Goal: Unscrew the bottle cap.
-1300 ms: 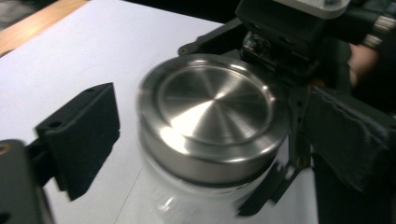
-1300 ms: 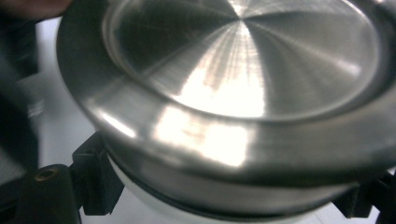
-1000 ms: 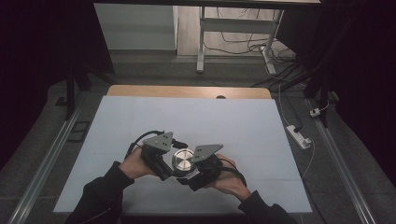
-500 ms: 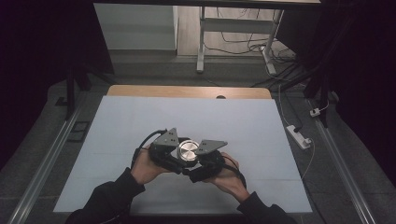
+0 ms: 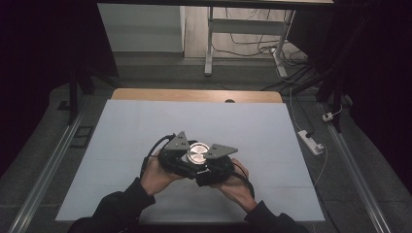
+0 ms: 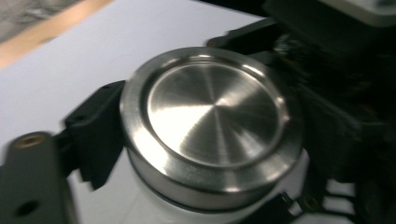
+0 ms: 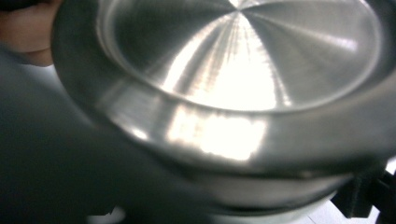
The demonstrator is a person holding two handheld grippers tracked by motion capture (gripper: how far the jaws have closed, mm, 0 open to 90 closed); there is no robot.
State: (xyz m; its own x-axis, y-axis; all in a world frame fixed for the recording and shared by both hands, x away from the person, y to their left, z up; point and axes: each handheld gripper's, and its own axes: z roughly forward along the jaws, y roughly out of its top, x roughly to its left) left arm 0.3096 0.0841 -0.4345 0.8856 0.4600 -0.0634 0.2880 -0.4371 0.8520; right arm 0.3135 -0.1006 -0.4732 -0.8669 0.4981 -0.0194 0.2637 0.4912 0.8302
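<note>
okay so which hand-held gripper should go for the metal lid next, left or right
Left, probably. The right hand-held gripper sits shut low on the white container, steadying it. The left hand-held gripper has just been opening, its jaws flank the metal lid, so it seems free to regrip.

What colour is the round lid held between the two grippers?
Silvery brushed steel lid, on a white body; clearest in the left gripper view.

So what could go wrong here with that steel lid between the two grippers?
The left gripper has just been opening its jaws around the steel lid, so the white container beneath may now hang on the right gripper alone and tip. The lid could also drop onto the white table.
</note>
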